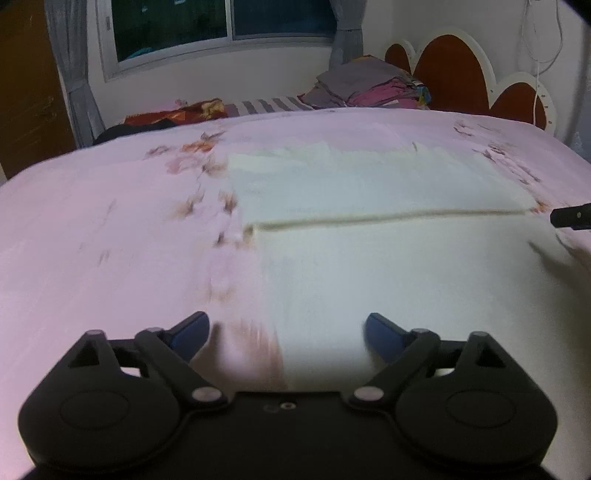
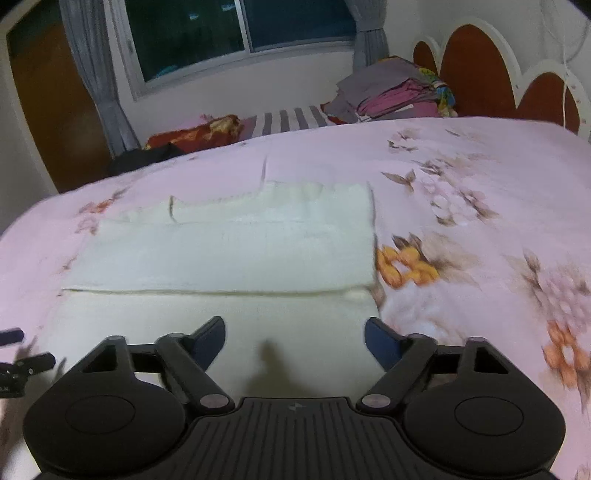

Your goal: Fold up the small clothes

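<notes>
A bedroom is being shown, with a dark window framed by grey curtains and a scalloped red and white headboard standing against the far wall. Most of both views is being filled by a bed covered with a pink flowered sheet. At its far edge a stack of folded clothes is being kept beside a striped cloth and a red patterned cloth.

A cream garment is lying flat in the middle of the bed, folded over itself, its long axis and its fold edge running from side to side across both views.

The left gripper is being held wide open above the garment's near left edge, nothing between its blue pads. The right gripper is likewise being held open over the garment's near right part, empty.

No writing can be read.
</notes>
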Demonstrator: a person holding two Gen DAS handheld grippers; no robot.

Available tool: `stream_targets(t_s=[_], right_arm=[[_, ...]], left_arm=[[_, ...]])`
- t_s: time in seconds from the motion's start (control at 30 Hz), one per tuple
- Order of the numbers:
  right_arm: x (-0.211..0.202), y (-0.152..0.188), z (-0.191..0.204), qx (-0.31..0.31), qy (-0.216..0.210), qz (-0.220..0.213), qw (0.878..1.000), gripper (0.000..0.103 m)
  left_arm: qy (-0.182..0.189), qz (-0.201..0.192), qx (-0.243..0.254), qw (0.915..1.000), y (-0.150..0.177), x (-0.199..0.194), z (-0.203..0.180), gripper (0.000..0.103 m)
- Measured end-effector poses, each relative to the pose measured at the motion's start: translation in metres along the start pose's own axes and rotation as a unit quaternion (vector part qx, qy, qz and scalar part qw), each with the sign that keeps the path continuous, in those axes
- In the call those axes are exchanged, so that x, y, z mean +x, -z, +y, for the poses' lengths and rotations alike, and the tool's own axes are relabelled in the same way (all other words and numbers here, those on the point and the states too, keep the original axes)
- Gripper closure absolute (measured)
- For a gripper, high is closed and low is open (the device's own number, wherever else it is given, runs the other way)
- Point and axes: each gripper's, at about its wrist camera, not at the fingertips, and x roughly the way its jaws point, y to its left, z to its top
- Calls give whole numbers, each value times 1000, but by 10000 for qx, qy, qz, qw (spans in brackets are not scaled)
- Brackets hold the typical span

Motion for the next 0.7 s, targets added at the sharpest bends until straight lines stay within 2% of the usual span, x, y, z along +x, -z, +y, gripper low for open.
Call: stream_targets(t_s=[0.03, 0.1, 0.13, 0.2, 0.33, 0.43, 0.5, 0.7], right_arm=[[-8, 5, -5, 73, -13, 14, 10000, 36], [-28, 18, -13, 129, -38, 17, 9999, 49], [-38, 25, -18, 152, -36, 13, 9999, 49], [-61, 40, -29, 253, -58, 22, 9997, 53], [-108, 75, -52, 579, -199, 113, 9981, 53], [-137, 101, -65, 837, -277, 157, 9960, 53], [-152, 119, -71, 1025, -365, 194, 9939, 53], [-178, 159, -76, 1435, -667, 333, 9868, 58]], left_arm=[[1, 31, -29, 10000, 8, -8, 0, 20], [41, 91, -53, 9999, 22, -25, -3, 25], [41, 92, -61, 9999, 30, -34, -5, 30], [92, 131, -119, 9998, 46, -52, -9, 32], [208, 255, -327, 9989, 76, -84, -16, 44], [372, 309, -609, 9970, 95, -103, -19, 47], [494, 344, -921, 9939, 106, -113, -17, 52], [747, 377, -1894, 9783, 140, -137, -6, 55]])
